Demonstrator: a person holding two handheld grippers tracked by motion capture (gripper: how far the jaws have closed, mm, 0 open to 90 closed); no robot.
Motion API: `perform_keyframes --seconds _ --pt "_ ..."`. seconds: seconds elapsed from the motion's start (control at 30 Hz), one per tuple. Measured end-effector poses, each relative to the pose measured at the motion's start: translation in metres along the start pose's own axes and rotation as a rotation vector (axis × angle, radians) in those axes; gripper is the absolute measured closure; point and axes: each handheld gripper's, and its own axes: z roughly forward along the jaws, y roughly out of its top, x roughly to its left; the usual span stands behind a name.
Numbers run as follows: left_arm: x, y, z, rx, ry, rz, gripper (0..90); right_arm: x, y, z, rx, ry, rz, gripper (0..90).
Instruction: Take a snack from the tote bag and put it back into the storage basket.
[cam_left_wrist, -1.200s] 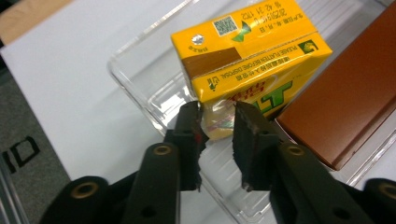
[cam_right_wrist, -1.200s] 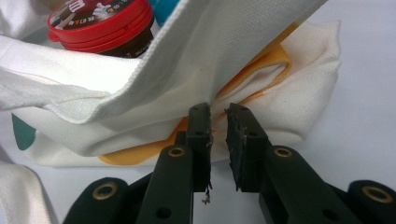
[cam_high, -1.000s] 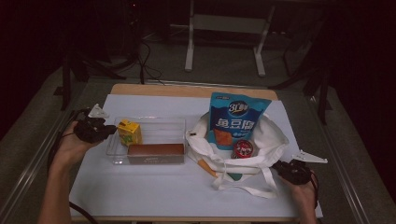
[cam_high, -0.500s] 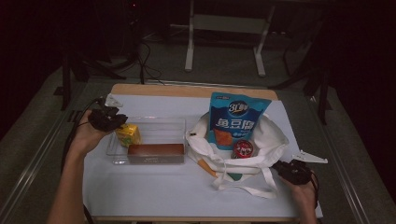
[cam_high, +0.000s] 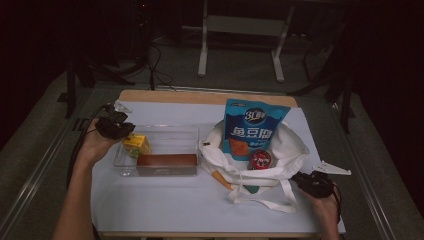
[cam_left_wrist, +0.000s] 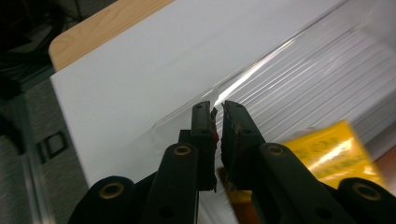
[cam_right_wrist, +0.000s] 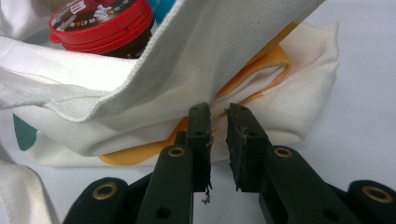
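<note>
One clear tray, one yellow carton, one brown box; left hand-held gripper nearly closed, empty.

High view overlooks table; gripper views sit close, perhaps overlapping.

We find open table in front of the clear tray, and a bare strip behind it up to the wooden edge. Right of the tray, the white tote bag blocks the way, touching its corner. Inside the tray, the yellow carton and brown box fill the near-left part; its far-right part stays free.
</note>
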Motion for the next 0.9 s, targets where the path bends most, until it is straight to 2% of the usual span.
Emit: perform_keyframes --seconds 0.07,0.3,0.5,0.77,0.9 --pt "-0.002 -0.004 0.005 0.030 -0.003 0.018 82.2 0.000 0.000 0.000 0.001 0.001 0.000 79.0" --pt "0.002 -0.005 0.002 -0.010 -0.009 -0.013 78.1 0.000 0.000 0.000 0.000 0.000 0.000 78.8" --pt "0.001 -0.003 0.002 0.001 0.010 0.009 77.3 0.000 0.002 -0.002 -0.009 -0.008 -0.002 77.6" --pt "0.003 -0.002 0.006 -0.016 0.013 0.008 76.0 -0.003 0.007 -0.014 -0.038 -0.032 -0.011 77.5" --pt "0.004 0.000 0.007 -0.026 0.025 0.006 74.8 -0.009 0.006 -0.024 -0.051 -0.069 0.004 77.6"
